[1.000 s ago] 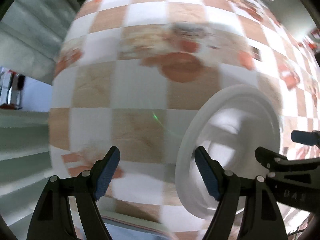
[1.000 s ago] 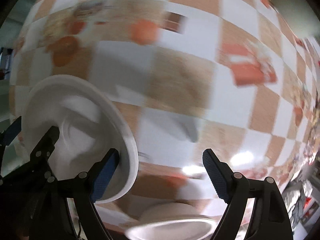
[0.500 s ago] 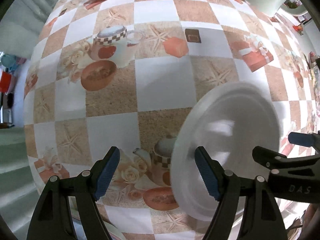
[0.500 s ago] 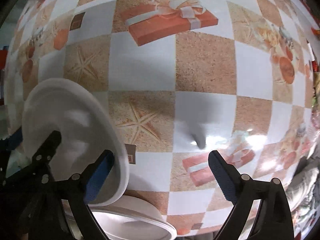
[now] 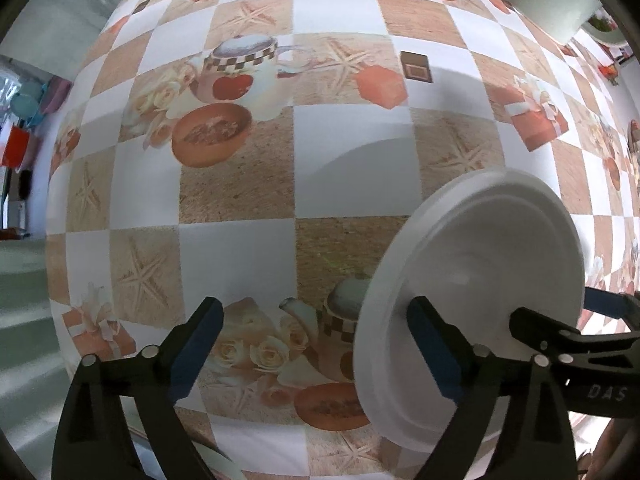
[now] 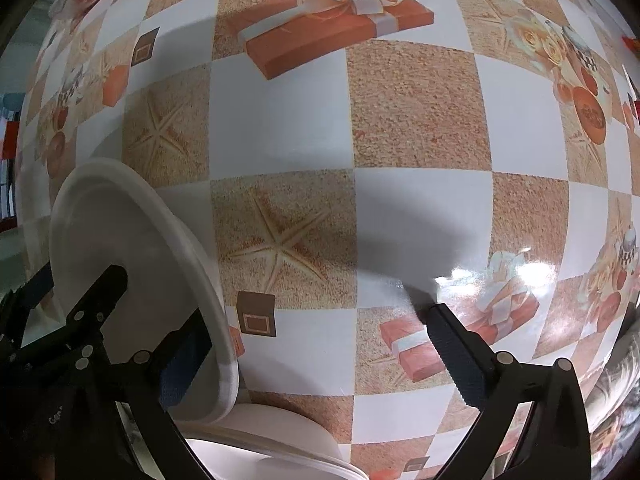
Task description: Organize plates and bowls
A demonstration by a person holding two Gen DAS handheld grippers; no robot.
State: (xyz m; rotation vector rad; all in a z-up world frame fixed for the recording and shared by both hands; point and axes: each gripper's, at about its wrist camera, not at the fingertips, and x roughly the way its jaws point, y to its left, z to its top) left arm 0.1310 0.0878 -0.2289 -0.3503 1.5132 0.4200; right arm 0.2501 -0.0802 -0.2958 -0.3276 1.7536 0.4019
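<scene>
two pairs of blue-padded jaws are being spread wider at this moment, those of the left gripper [image 5: 314, 308] and the right gripper [image 6: 318, 316], and neither pair is clamped on anything. a round, thin white plate [image 5: 480, 264] is seen tipped up on its edge between the two tools, over the checkered printed tablecloth [image 5: 236, 264] and close by another white dish [image 6: 288, 436]. it is judged light, stiff and smooth – easily slid or toppled – so a hold across the rim, one pad on each face, is advised.
</scene>
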